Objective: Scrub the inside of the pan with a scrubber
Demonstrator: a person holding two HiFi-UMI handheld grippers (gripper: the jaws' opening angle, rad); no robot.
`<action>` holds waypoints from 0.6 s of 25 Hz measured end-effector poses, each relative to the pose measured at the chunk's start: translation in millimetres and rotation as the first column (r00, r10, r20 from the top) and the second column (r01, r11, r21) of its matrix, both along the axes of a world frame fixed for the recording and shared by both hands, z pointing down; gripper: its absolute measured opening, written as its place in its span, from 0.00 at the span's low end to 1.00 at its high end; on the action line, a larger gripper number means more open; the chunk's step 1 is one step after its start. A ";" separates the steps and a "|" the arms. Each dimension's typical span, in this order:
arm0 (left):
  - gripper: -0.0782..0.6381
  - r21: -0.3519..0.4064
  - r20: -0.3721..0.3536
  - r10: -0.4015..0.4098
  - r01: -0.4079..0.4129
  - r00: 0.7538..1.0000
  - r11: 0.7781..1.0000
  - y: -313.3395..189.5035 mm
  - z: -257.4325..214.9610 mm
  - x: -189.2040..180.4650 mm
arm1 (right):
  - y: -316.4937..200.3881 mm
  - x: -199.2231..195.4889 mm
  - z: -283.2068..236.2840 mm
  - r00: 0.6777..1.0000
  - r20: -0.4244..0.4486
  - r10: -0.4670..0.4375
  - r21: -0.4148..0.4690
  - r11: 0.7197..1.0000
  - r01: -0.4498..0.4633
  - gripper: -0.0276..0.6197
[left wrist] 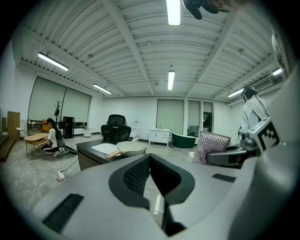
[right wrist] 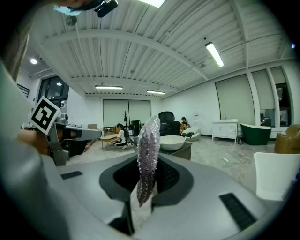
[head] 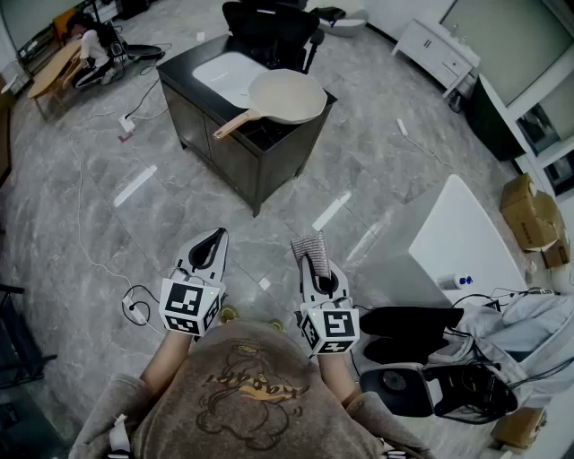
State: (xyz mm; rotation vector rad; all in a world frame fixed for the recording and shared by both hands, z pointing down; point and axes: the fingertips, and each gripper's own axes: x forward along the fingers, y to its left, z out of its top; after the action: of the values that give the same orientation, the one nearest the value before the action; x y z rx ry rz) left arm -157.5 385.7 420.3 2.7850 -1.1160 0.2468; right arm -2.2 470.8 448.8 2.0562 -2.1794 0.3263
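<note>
The left gripper (left wrist: 150,158) is clenched: in its own view the two jaws meet tip to tip with nothing between them. The right gripper (head: 314,267) grasps the scrubber (right wrist: 149,150). Its view shows the glittery silver pad standing upright, pinched between the jaws and rising well above the tips. Both grippers are held low in front of the person, side by side and apart.

The pan (head: 285,96) is well away from both grippers. It sits on top of a dark cabinet (head: 220,151), next to a white inset in the cabinet top, with its wooden handle pointing out over the front edge. A black chair (head: 269,25) stands just behind the cabinet.

Only the head view shows the grey marble floor (head: 377,170), the loose cable (head: 134,300) trailing across it, the white table (head: 457,238) to the person's right and the cardboard boxes (head: 529,211) beyond that table.

The left gripper view shows the ribbed ceiling with strip lights (left wrist: 171,79), a dark green bathtub (left wrist: 183,139) at the far wall, a person seated (left wrist: 50,140) at the far left, and the scrubber seen from its flat side. The right gripper view shows the scrubber edge-on, with the pan small behind it.
</note>
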 end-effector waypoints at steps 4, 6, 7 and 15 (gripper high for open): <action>0.13 -0.014 -0.007 0.004 -0.005 1.000 1.000 -12.7 5.3 -1.7 | -12.5 -8.7 -2.8 1.000 0.007 -0.024 0.024 0.999 0.024 0.15; 0.13 -0.021 -0.011 0.012 -0.012 1.000 1.000 -18.4 10.1 -4.9 | -15.6 -15.0 -3.1 1.000 0.003 -0.030 0.035 0.999 0.030 0.15; 0.13 -0.022 -0.014 0.017 -0.017 1.000 1.000 -22.3 12.3 -6.1 | -17.7 -17.7 -2.6 1.000 0.000 -0.031 0.040 0.999 0.031 0.15; 0.13 -0.009 -0.013 0.056 -0.056 0.998 0.998 -62.7 16.7 -4.3 | -50.0 -16.1 1.1 1.000 0.002 0.006 0.058 0.998 -0.006 0.15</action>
State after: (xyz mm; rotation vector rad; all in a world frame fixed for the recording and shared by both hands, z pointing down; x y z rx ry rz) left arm -161.8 323.0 437.0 2.8080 -1.0328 0.2399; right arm -18.3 420.8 449.9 2.0939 -2.2092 0.2685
